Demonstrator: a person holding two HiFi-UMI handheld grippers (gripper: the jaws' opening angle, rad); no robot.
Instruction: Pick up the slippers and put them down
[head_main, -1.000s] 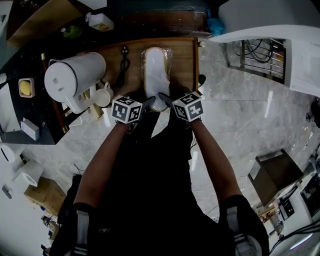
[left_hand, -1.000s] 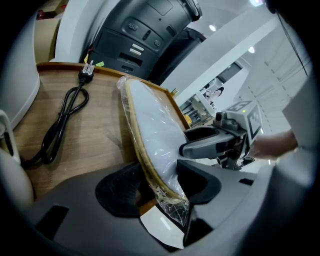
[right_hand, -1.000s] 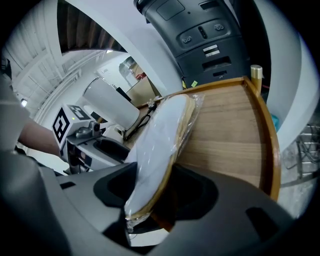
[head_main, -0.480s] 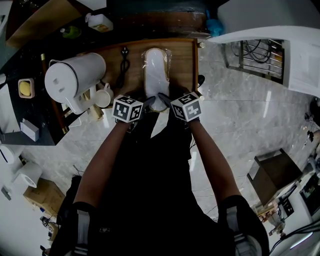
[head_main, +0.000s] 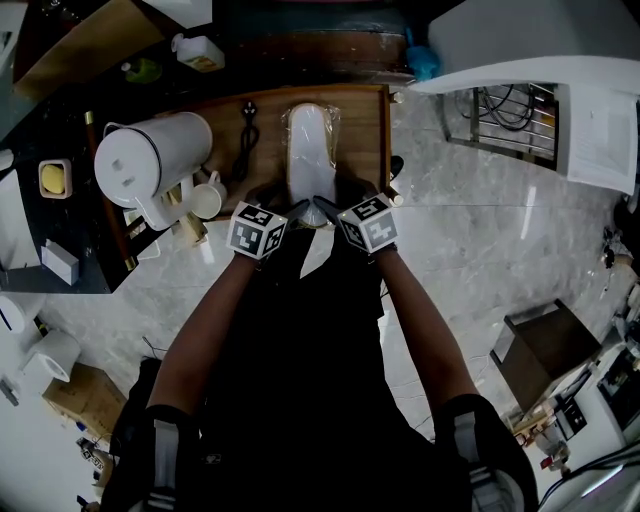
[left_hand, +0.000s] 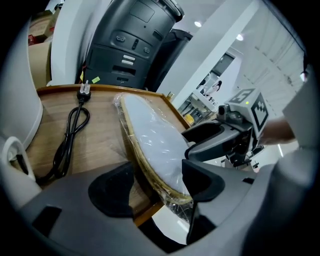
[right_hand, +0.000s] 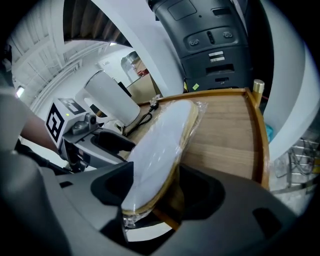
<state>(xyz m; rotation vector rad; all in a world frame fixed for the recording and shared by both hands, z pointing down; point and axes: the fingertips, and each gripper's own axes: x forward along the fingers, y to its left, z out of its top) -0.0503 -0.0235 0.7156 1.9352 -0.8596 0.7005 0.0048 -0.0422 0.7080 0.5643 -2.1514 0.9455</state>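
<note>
Plastic-wrapped slippers (head_main: 308, 150) | heel between left gripper (left_hand: 157, 184), right gripper (right_hand: 156, 190) | jaws just opened, loose

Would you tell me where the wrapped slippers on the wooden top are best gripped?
Grip the narrow near end of the wrapped slippers, pinching across its width from the near side: that end overhangs the edge of the wooden top, leaving both flanks free.

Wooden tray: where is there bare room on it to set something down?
The widest bare strip lies between the wrapped slipper and the right rim of the wooden tray. A narrower one separates slipper and power cord. Left of that it's crowded: mug and white kettle.
</note>
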